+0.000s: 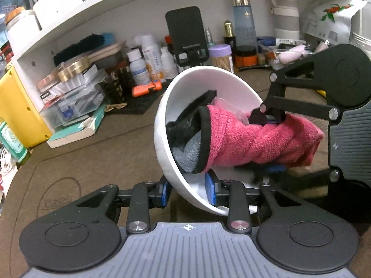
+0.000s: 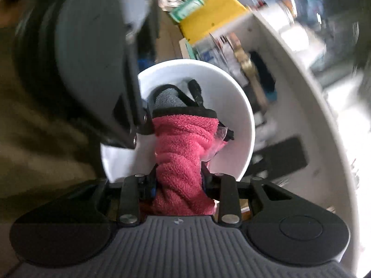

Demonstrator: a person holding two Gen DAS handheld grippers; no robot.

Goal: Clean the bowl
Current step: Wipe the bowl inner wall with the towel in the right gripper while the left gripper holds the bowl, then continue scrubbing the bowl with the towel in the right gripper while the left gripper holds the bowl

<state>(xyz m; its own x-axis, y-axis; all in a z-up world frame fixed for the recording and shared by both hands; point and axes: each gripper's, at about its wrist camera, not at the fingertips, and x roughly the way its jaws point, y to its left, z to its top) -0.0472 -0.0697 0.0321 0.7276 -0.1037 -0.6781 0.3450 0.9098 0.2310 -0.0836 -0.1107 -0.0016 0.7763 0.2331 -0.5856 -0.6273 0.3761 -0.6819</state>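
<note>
Home setting, cluttered desk or vanity nook. White shelf arches across upper frame. Beneath it, centre: bottles, phone stand, tall blue bottle, toothpick jar. Left: stacked boxes, brush, yellow case. Brown mat covers lower frame.

Left gripper fingers clamp something between them; right gripper fingers likewise.
</note>
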